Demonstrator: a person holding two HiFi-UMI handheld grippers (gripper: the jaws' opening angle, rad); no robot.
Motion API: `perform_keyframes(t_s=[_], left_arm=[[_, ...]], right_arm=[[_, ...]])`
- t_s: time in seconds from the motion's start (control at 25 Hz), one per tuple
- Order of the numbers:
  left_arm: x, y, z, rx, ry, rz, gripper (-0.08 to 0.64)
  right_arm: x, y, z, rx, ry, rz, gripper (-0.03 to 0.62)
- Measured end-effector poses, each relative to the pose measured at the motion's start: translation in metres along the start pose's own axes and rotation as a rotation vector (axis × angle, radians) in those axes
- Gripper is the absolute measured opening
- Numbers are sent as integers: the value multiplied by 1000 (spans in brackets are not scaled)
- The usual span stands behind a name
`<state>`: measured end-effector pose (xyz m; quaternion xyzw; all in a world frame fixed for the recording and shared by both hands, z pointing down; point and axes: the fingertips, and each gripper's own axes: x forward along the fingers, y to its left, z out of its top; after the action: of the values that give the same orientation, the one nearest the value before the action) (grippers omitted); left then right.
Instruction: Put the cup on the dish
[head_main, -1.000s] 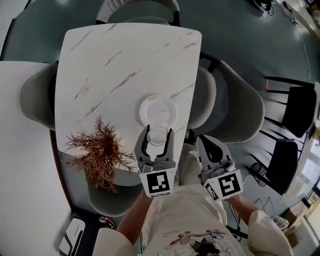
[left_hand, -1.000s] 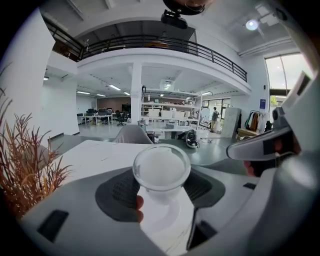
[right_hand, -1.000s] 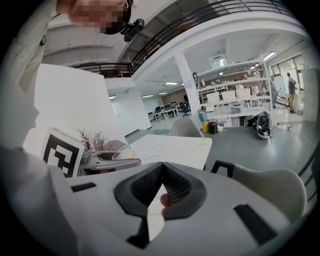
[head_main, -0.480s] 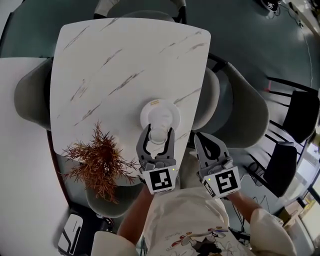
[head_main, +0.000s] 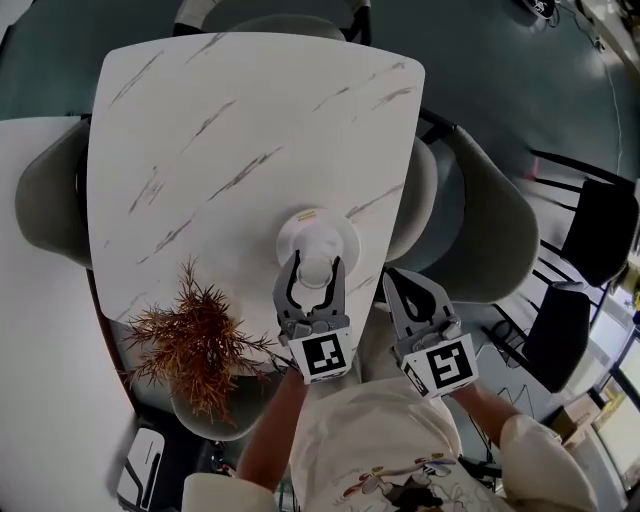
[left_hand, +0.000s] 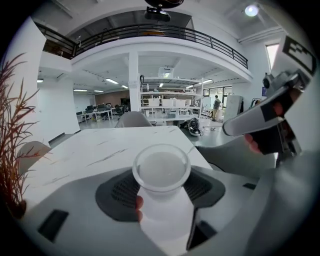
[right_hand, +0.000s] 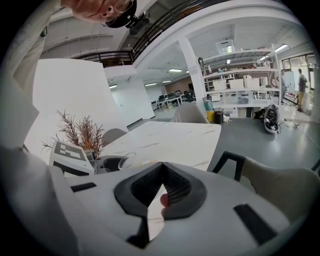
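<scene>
**Cup over dish, seen from the head and gripper cameras.** The left gripper (head_main: 317, 266) had its jaws apart and clamped on the lower body of the translucent white cup (left_hand: 161, 172). The cup stood upright, mouth upward, over the near part of the round white dish (head_main: 300, 225). Contact between cup and dish could not be judged. The dish lay close to the near right edge of the marble-patterned table (head_main: 250, 120). The right gripper (head_main: 397, 283), jaws closed on nothing, was off that edge, just right of the left gripper. A dried reddish plant (head_main: 200, 340) stood at the table's near left corner.
</scene>
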<state>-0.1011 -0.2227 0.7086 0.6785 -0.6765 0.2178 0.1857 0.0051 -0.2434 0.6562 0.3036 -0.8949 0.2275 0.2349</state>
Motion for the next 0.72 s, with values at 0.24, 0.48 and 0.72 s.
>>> perform_keyframes(t_s=[0.24,0.48,0.72], left_arm=[[7,0,-12,41,17,-21,270],[18,3,-7,24,-9,-24,268],[20,2,-23,-23,32,-18,268]], right_arm=[[8,3,-3,-2,24,22,2],[18,6,-6,2,41,45,2],[19,12,3,-21,25,73,2]])
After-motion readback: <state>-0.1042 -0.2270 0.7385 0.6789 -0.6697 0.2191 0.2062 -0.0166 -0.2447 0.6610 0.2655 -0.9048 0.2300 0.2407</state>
